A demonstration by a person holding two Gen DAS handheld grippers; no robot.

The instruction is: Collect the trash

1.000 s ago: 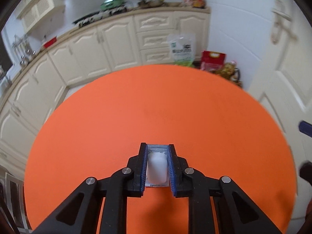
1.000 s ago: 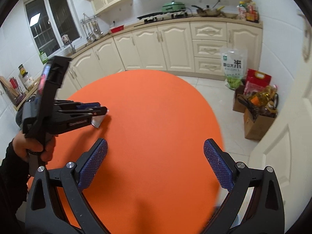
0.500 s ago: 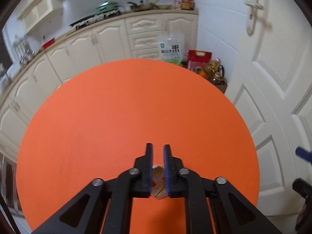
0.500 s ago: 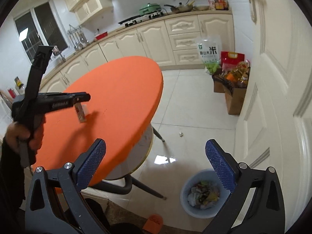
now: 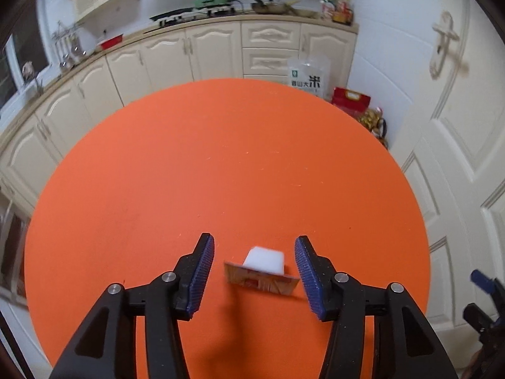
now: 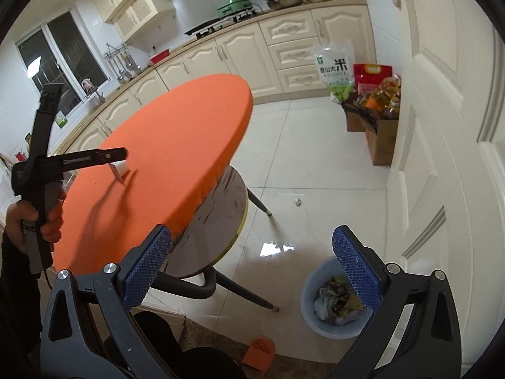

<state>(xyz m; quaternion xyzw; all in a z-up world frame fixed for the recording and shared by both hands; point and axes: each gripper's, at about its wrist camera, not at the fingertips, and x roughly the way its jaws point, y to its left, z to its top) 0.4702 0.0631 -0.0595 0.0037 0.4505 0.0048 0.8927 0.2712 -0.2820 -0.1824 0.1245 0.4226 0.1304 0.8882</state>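
Observation:
A small blister pack (image 5: pixel 262 268), a white bubble on a printed card, sits tilted between the blue pads of my left gripper (image 5: pixel 254 239), over the near part of the round orange table (image 5: pixel 221 164). The jaws are opening and neither pad touches the pack. In the right wrist view the pack (image 6: pixel 120 170) hangs just under the left gripper (image 6: pixel 123 154), its lower corner at the tabletop (image 6: pixel 173 139). My right gripper (image 6: pixel 251 232) is open and holds nothing, off the table's edge above the tiled floor. A pale blue bin (image 6: pixel 307 287) with several bits of trash stands below its right finger.
A white door (image 6: pixel 442 126) closes off the right side. Boxes and food bags (image 6: pixel 375 101) stand by it. A small scrap (image 6: pixel 297 201) lies on the floor. The table's dark legs (image 6: pixel 240 287) and an orange slipper (image 6: pixel 258 352) are near the bin. Cream cabinets (image 5: pixel 214 50) line the back.
The left jaws were shut on the pack and have now spread apart, releasing it. The right gripper has swung off the table toward the floor and the bin.

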